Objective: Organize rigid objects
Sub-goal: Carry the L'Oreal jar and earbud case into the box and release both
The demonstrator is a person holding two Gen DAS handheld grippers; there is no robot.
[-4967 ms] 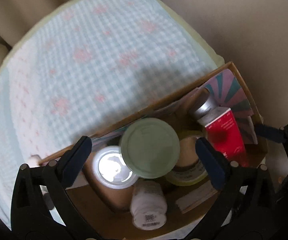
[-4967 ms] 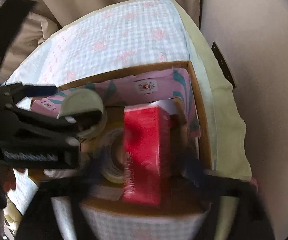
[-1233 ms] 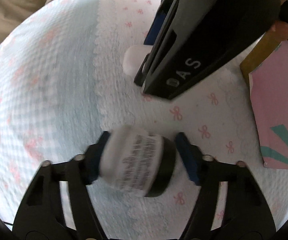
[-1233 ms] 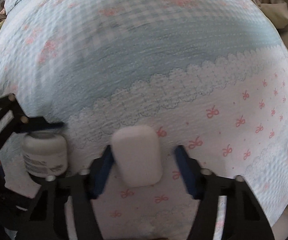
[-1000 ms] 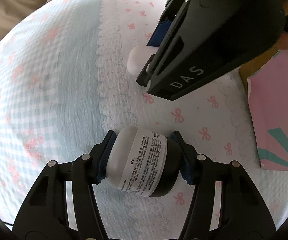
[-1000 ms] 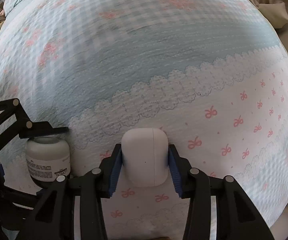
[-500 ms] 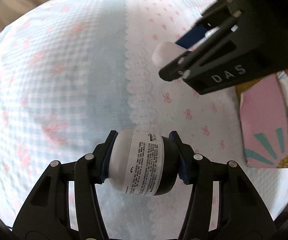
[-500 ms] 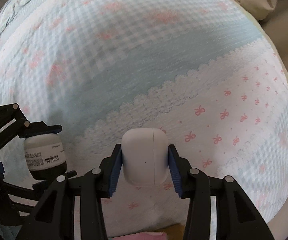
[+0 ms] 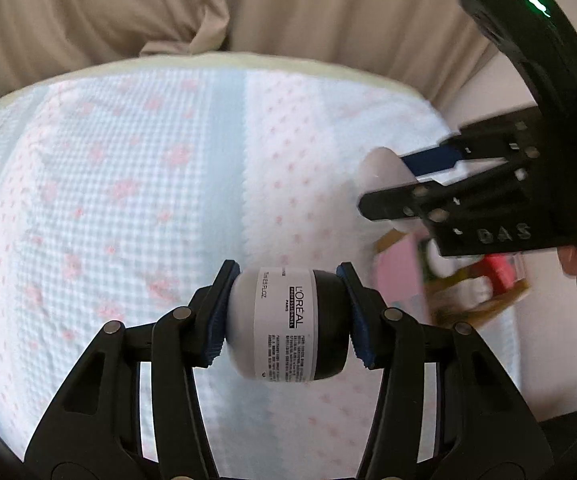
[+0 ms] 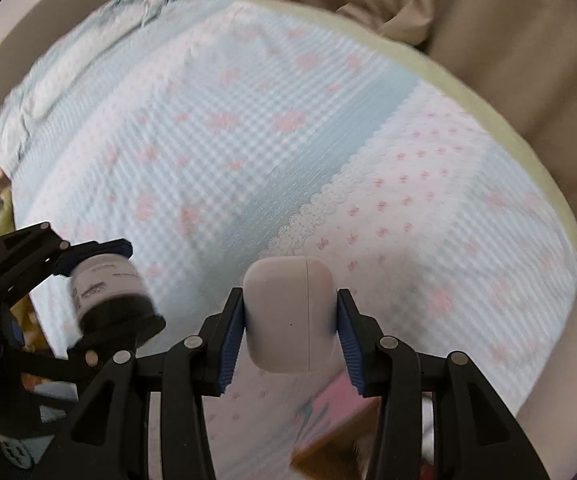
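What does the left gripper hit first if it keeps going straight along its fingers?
Likely only the blue-and-pink bedspread. The left gripper is shut on the L'Oréal jar, so the jar would probably touch down first. Depth is unclear.

- The small white plastic jar with a black lid (image 9: 288, 322) looks smooth, and its paper label is matt.
- The little white rounded plastic case (image 10: 290, 314) is smooth with a soft shine.
- The blue-and-white checked cloth bedcover (image 9: 128, 208) looks bumpy and soft.
- The black plastic left gripper (image 9: 288, 316) is matt, with ribbed blue pads (image 9: 218, 320).
- The beige curtain (image 9: 288, 12) is soft, folded cloth.
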